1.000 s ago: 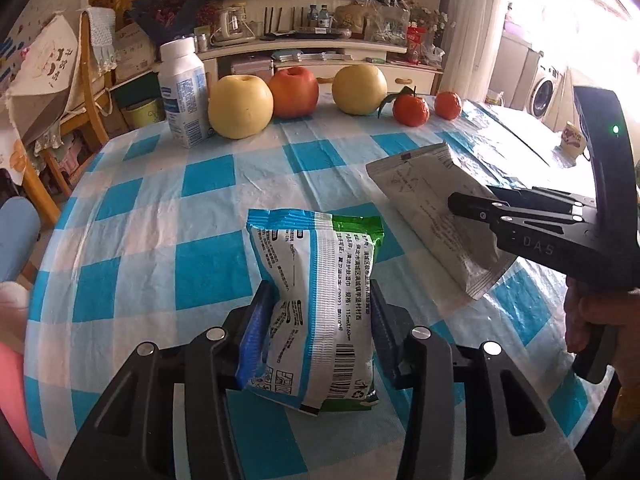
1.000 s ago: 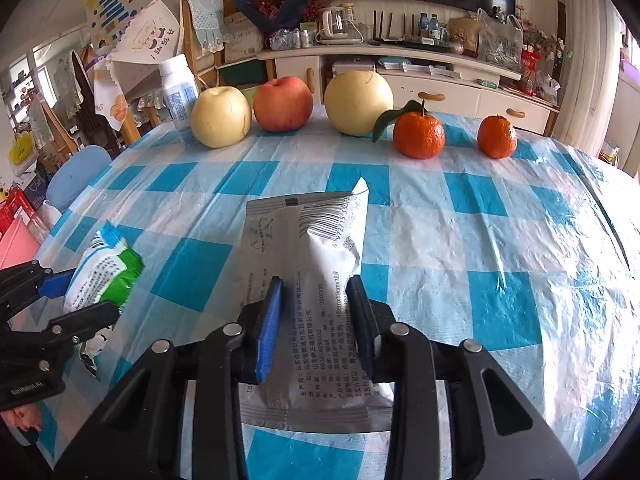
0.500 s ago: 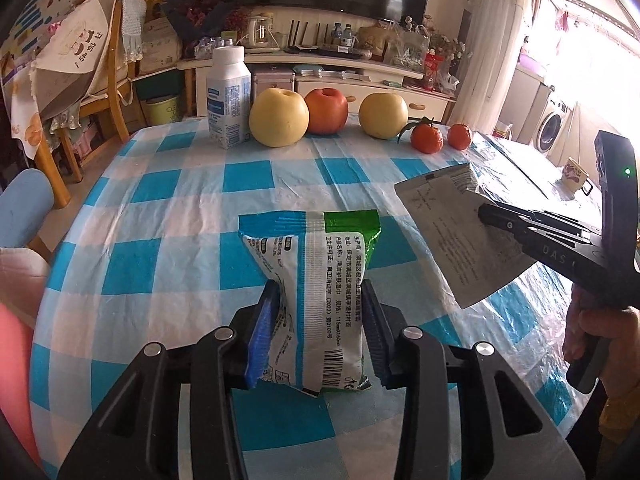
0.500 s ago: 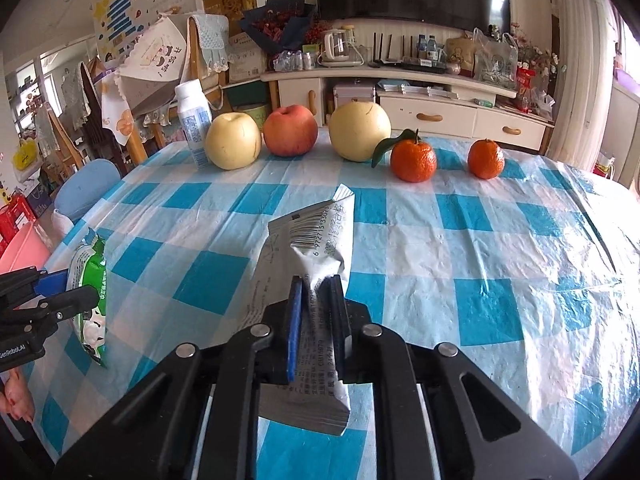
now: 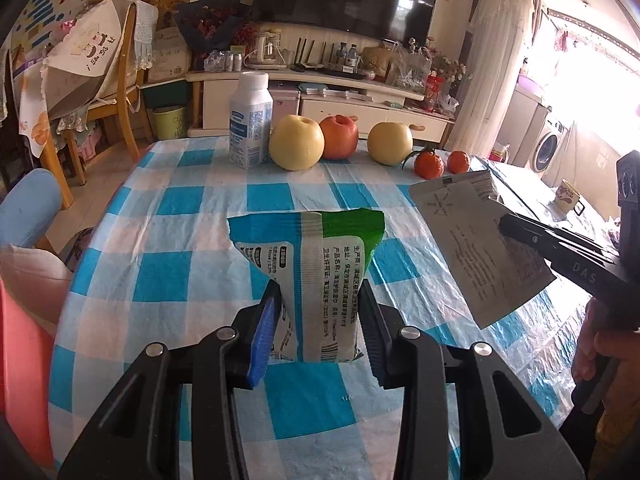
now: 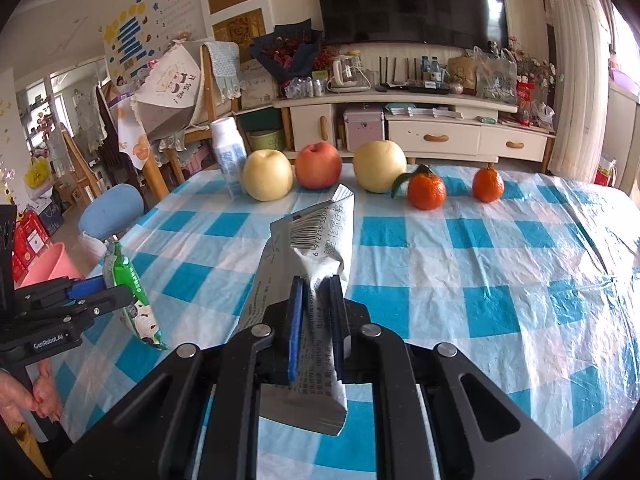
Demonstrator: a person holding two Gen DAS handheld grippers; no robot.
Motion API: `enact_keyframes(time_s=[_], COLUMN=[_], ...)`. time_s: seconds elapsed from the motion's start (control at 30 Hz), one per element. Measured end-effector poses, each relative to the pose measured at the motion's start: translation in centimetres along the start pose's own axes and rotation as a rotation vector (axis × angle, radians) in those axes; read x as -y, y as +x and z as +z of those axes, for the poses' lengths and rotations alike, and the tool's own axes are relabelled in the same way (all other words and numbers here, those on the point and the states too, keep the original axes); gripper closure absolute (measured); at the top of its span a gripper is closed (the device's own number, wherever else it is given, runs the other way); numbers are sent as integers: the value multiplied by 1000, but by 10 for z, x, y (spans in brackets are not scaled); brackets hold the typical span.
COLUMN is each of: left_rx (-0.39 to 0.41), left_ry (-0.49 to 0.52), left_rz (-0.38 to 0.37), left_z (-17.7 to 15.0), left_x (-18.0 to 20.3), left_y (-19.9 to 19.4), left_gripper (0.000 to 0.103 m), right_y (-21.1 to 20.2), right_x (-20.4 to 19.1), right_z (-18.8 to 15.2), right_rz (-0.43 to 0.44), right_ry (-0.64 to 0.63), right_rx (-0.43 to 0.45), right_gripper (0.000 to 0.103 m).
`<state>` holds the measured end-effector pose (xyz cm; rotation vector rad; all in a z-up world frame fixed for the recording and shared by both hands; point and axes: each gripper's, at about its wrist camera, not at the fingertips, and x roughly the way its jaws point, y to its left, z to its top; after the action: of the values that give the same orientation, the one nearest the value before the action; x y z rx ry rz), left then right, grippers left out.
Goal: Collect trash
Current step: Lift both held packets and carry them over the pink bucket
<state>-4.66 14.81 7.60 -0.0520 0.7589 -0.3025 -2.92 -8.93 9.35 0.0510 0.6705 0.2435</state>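
Note:
My left gripper (image 5: 318,304) is shut on a green, blue and white snack packet (image 5: 308,276) and holds it lifted above the checked tablecloth (image 5: 192,240). My right gripper (image 6: 318,300) is shut on a crumpled white wrapper (image 6: 316,248) with a barcode, also held off the table. The right gripper and the white wrapper (image 5: 476,240) show at the right of the left wrist view. The left gripper (image 6: 116,296) with the green packet (image 6: 128,284) shows at the left of the right wrist view.
At the table's far edge stand a white bottle (image 5: 250,120), two yellow apples (image 5: 296,142), a red apple (image 5: 339,136) and two tangerines (image 5: 429,164). A pink bin (image 6: 52,266) and a blue stool (image 6: 112,214) stand left of the table. A cup (image 5: 566,196) sits far right.
Both grippers closed on their wrappers and lifted them off the tablecloth. The white wrapper got squeezed into a narrow fold. Both views rose and now show more of the room.

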Motion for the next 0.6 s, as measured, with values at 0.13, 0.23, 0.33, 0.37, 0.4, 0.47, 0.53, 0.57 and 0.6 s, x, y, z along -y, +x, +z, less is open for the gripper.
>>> enact_keyframes(time_s=[0.13, 0.23, 0.33, 0.37, 0.4, 0.47, 0.53, 0.57, 0.6], left_rx=[28, 52, 69, 76, 85, 97, 109, 116, 122], left_ry=[-30, -52, -74, -79, -88, -101, -118, -127, -134], left_rz=[3, 19, 39, 49, 64, 87, 108, 121, 129], left_z=[4, 7, 9, 10, 11, 12, 12, 12, 12], left_x=[-18, -32, -46, -51, -59, -70, -81, -87, -92], left_y=[-13, -25, -34, -37, -41, -48, -55, -59, -62], left_gripper=[63, 63, 63, 63, 63, 63, 63, 63, 63], right_y=[-3, -4, -4, -4, -4, -3, -3, -3, -2], right_x=[-24, -40, -61, -66, -71, -85, -98, -105, -113], right_z=[5, 8, 11, 12, 13, 16, 19, 21, 23], right_rz=[16, 32, 52, 58, 65, 80, 92, 101, 109], right_ry=[-31, -49, -75, -81, -87, -103, -116, -123, -131], right_rx=[9, 11, 12, 13, 13, 15, 17, 18, 18], right_gripper=[89, 89, 89, 89, 89, 89, 89, 89, 89])
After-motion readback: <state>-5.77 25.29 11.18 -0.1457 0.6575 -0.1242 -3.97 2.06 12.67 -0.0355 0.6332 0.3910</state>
